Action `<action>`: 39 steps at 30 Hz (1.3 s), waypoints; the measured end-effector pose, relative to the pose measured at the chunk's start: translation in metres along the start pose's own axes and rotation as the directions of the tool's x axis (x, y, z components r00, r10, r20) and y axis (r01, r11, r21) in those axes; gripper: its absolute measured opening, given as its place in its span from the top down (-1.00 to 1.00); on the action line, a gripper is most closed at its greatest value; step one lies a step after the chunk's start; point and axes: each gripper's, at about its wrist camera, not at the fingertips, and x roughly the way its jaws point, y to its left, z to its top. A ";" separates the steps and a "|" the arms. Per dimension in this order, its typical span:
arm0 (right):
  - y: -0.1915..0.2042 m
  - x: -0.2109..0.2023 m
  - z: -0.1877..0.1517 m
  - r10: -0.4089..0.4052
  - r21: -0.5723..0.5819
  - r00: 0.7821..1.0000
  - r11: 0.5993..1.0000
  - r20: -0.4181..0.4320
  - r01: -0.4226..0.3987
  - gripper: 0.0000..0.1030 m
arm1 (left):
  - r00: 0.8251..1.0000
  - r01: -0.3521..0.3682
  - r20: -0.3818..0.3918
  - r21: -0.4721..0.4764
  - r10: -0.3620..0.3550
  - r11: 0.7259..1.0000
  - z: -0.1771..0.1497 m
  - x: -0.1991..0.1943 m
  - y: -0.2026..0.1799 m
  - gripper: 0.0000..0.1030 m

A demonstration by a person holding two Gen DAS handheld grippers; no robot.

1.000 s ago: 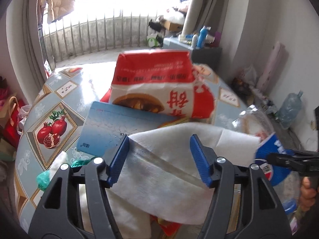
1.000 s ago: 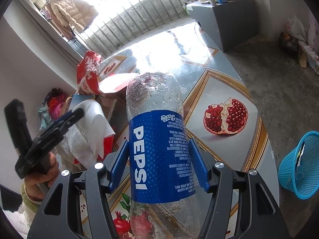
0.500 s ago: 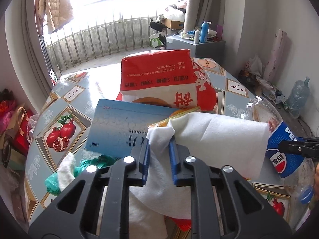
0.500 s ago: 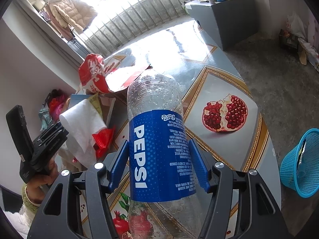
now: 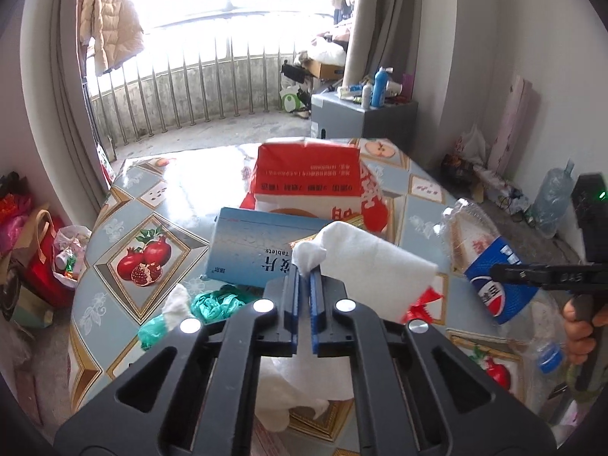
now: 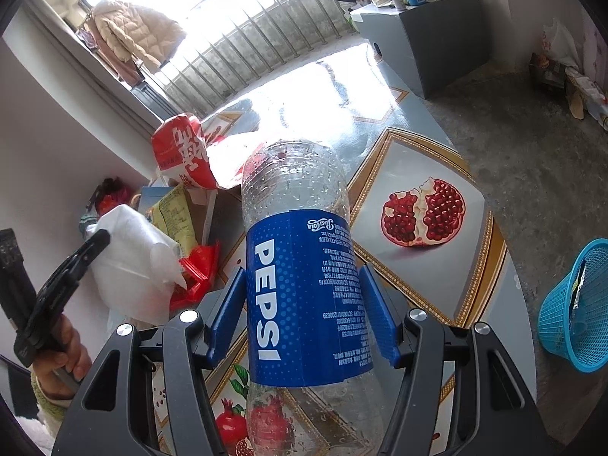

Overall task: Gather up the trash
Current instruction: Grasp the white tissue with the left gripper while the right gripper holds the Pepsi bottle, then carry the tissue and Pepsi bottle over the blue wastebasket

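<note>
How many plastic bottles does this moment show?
2: the Pepsi bottle clamped in the right gripper, and a large water jug on the floor by the wall. Others may be hidden.

A clear plastic Pepsi bottle with a blue label (image 6: 304, 296) is clamped between the right gripper (image 6: 304, 319), above a pomegranate-patterned table (image 6: 418, 273)

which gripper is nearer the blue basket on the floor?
Right. The right gripper, jaws clamped on the Pepsi bottle, is on the table's side next to the blue basket. The left gripper, pinching the white tissue, is on the far side of the bottle.
</note>
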 end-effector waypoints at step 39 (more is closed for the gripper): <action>-0.141 -0.183 -0.035 -0.021 0.297 0.902 0.947 0.432 -0.120 -0.10 | 0.922 0.377 -0.029 0.306 -0.387 0.874 0.071 0.032 -0.226 0.98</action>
